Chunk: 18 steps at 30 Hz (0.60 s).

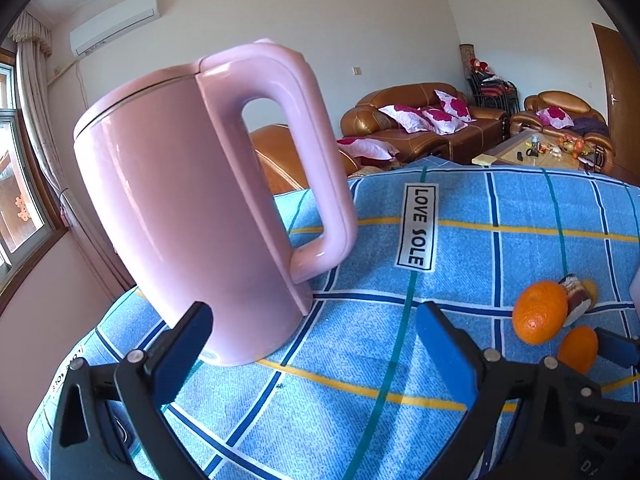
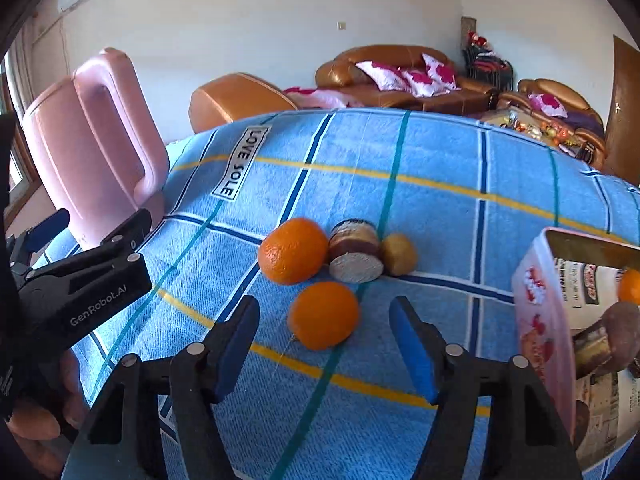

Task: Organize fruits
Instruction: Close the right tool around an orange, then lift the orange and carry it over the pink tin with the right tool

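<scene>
Two oranges lie on the blue checked cloth (image 2: 440, 152). The nearer orange (image 2: 324, 316) (image 1: 578, 348) sits between the tips of my right gripper (image 2: 324, 306), which is open, its blue pads clear of the fruit on both sides. The farther orange (image 2: 294, 250) (image 1: 540, 312) rests against a round layered cake piece (image 2: 354, 252), with a small yellow-brown fruit (image 2: 398, 254) on the cake's other side. At the right stands a pink-and-white box (image 2: 536, 300) holding another orange (image 2: 630, 286) and brown items. My left gripper (image 1: 314, 314) is open and empty, close to the kettle's base.
A tall pink kettle (image 1: 180, 200) (image 2: 88, 152) stands at the cloth's left side, its handle facing the fruit. A person's hand (image 2: 36, 420) holds the left gripper. Brown sofas (image 1: 420, 120) and a low table fill the room beyond the far edge.
</scene>
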{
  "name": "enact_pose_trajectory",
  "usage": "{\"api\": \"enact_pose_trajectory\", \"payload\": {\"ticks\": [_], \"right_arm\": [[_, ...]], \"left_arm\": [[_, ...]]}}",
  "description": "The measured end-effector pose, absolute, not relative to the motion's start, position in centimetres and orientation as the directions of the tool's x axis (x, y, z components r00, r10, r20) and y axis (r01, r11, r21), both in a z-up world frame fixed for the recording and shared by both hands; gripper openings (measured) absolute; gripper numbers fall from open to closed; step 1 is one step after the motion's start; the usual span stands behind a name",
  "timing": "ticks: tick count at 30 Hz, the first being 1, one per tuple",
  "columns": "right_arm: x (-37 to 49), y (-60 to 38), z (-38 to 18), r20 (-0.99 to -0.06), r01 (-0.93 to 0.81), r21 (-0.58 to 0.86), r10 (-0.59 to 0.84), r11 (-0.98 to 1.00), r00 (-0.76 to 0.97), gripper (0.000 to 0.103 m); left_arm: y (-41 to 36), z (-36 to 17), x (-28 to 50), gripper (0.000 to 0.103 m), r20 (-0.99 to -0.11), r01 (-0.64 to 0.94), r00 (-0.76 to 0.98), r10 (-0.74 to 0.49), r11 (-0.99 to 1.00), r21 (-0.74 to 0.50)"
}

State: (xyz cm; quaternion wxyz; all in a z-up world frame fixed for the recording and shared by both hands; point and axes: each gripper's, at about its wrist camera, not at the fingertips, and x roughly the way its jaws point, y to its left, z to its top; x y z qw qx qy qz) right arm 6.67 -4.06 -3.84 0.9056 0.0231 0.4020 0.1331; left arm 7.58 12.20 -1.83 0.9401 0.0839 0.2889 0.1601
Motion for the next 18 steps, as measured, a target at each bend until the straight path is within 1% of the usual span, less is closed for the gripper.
{"api": "enact_pose_trajectory", "payload": {"ticks": [2,4,5,6,11,14,18], "right_arm": [[7.4,-3.8,-4.3,-0.742,-0.218,0.166,0.267,0.962,0.615,0.057],[7.7,-3.7,-4.4,-0.745,-0.211,0.168,0.264,0.963,0.613,0.051],[7.6,-3.7,-4.5,-0.747,-0.211,0.169,0.265,0.963,0.61,0.042],[7.6,-3.8,-4.5,-0.747,-0.216,0.17,0.268,0.962,0.608,0.04],[5.8,-4.4,-3.9,-0.739,-0.236,0.158,0.274,0.959,0.616,0.039],[3.3,-6.0,-2.8,-0.673,-0.223,0.15,0.264,0.963,0.69,0.039],[-0.7,-8.4,-1.0,-0.564,-0.177,0.063,0.182,0.982,0.806,0.039]], "left_arm": [[12.1,-1.8,7.6,0.103,-0.517,-0.248,0.783,0.345,0.936,0.249],[12.0,-2.0,7.9,0.103,-0.521,-0.241,0.784,0.338,0.939,0.246],[11.9,-2.0,7.9,0.103,-0.524,-0.233,0.785,0.33,0.941,0.243],[11.8,-2.1,7.9,0.103,-0.525,-0.227,0.787,0.324,0.943,0.243],[11.2,-2.1,7.7,0.103,-0.521,-0.189,0.803,0.291,0.952,0.24],[11.0,-1.9,7.4,0.103,-0.526,-0.144,0.818,0.232,0.968,0.204],[10.1,-1.9,7.2,0.103,-0.539,-0.046,0.835,0.114,0.989,0.137]]}}
